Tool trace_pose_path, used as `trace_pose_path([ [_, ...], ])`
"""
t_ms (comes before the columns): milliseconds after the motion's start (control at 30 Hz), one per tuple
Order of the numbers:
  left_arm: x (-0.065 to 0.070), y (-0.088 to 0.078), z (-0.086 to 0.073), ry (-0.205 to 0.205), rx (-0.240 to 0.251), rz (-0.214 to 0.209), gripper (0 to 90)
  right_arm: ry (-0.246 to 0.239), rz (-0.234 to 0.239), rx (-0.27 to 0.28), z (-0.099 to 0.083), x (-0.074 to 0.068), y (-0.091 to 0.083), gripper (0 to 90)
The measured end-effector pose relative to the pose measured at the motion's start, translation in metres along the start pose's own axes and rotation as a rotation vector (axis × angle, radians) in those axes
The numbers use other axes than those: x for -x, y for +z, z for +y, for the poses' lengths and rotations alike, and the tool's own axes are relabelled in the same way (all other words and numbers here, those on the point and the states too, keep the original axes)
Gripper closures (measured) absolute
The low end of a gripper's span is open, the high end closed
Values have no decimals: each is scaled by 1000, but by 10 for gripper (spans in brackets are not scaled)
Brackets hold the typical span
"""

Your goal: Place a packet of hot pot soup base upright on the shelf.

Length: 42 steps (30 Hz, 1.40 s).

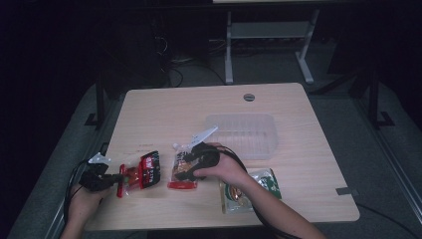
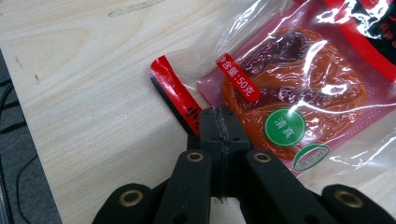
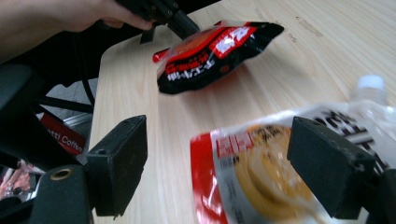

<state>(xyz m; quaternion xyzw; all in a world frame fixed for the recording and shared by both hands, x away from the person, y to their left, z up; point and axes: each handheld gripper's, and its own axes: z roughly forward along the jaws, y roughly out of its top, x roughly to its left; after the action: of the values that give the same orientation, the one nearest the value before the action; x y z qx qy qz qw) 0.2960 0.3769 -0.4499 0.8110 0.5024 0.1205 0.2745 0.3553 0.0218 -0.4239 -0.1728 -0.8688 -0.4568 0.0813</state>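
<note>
Left gripper (image 2: 219, 126): clamped on red pouch (image 2: 299, 88) edge, apparently for lifting. Right gripper (image 3: 219, 163): jaws apart over orange pouch (image 3: 261, 177).

a pale wood table (image 1: 164, 107) with rounded corners has a grey grommet (image 1: 249, 97) near its far edge and a grey tape patch (image 1: 346, 191) near its right edge. on it lie a clear tray (image 1: 249, 134) right of centre, a red-black pouch (image 1: 142, 172) at the near left, a spouted pouch (image 1: 183, 167) mid-table, and a green-edged packet (image 1: 251, 191) at the near edge.
</note>
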Motion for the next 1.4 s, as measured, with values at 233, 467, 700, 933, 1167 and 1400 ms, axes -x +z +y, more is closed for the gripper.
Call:
trace_pose_path([
  [233,-1,0,0,9,-6,-8,899,28,43,-4,8,4,28,208],
  [467,3,3,3,21,-1,-30,899,59,78,15,12,8,49,222],
  [700,6,4,4,23,2,-46,899,83,81,7,16,11,63,242],
  [933,5,4,4,17,2,-54,899,96,95,-10,17,11,75,291],
  [1167,4,4,3,8,4,-60,899,111,128,-10,21,10,85,422],
  [1400,3,4,3,3,5,-64,899,120,128,-8,25,14,88,592],
])
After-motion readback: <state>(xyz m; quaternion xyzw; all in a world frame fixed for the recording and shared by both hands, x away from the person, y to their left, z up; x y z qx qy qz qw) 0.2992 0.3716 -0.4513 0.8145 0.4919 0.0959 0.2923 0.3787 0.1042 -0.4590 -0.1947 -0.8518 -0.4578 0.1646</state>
